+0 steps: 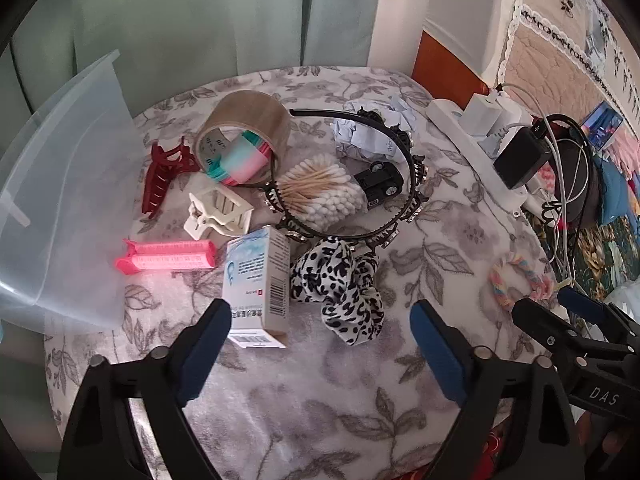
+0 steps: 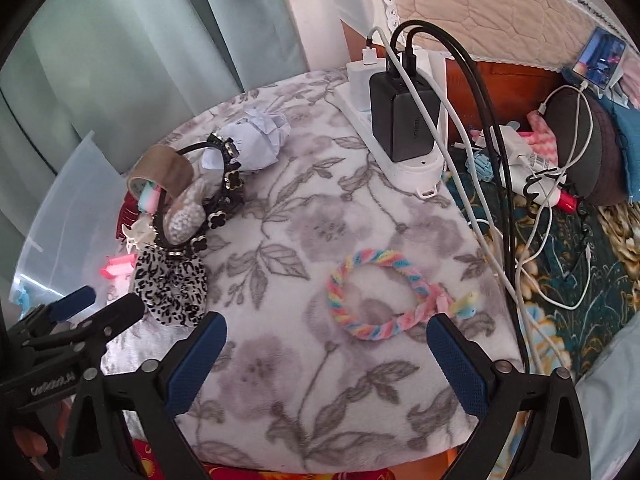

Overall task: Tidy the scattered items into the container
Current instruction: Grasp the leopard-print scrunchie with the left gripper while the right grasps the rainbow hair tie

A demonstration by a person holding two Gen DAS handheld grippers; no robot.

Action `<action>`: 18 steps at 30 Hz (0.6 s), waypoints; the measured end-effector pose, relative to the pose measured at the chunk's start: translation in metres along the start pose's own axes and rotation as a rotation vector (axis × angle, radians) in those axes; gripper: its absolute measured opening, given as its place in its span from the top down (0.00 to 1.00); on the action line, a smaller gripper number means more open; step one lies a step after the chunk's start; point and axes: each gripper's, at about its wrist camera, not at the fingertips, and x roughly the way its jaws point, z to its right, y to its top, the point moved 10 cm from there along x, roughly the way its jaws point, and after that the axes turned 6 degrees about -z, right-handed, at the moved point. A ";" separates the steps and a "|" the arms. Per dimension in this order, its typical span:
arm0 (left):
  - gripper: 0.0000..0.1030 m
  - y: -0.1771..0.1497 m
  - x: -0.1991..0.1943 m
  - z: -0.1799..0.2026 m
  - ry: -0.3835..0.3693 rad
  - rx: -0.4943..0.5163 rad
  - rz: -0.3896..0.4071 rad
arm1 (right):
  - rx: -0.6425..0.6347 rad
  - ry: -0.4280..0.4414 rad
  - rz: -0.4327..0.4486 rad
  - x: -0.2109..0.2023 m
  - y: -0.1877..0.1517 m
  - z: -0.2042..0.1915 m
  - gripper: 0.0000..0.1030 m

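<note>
Translucent container at the left edge of the floral cloth, tilted, its open side facing the scattered items. Small carton with barcodes, its print too small to read, long axis running toward the camera, just beside the leopard-print scrunchie. Pink roller lies crosswise, near the container. Behind these: tape roll, black headband, cotton swabs. Pastel braided ring lies well apart to the right. Left gripper spread, empty, above the carton and scrunchie. Right gripper spread, empty, above the ring; its body reads "DAS".
</note>
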 end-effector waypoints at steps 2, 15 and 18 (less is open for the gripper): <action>0.24 0.003 0.009 0.004 0.003 0.006 -0.015 | -0.022 -0.011 0.001 0.003 0.002 0.002 0.11; 0.71 0.006 0.042 -0.006 -0.003 -0.037 -0.075 | -0.129 -0.118 -0.043 0.040 -0.001 0.014 0.46; 0.80 0.006 0.041 -0.010 -0.010 -0.050 -0.069 | -0.137 -0.132 -0.034 0.037 -0.001 0.017 0.59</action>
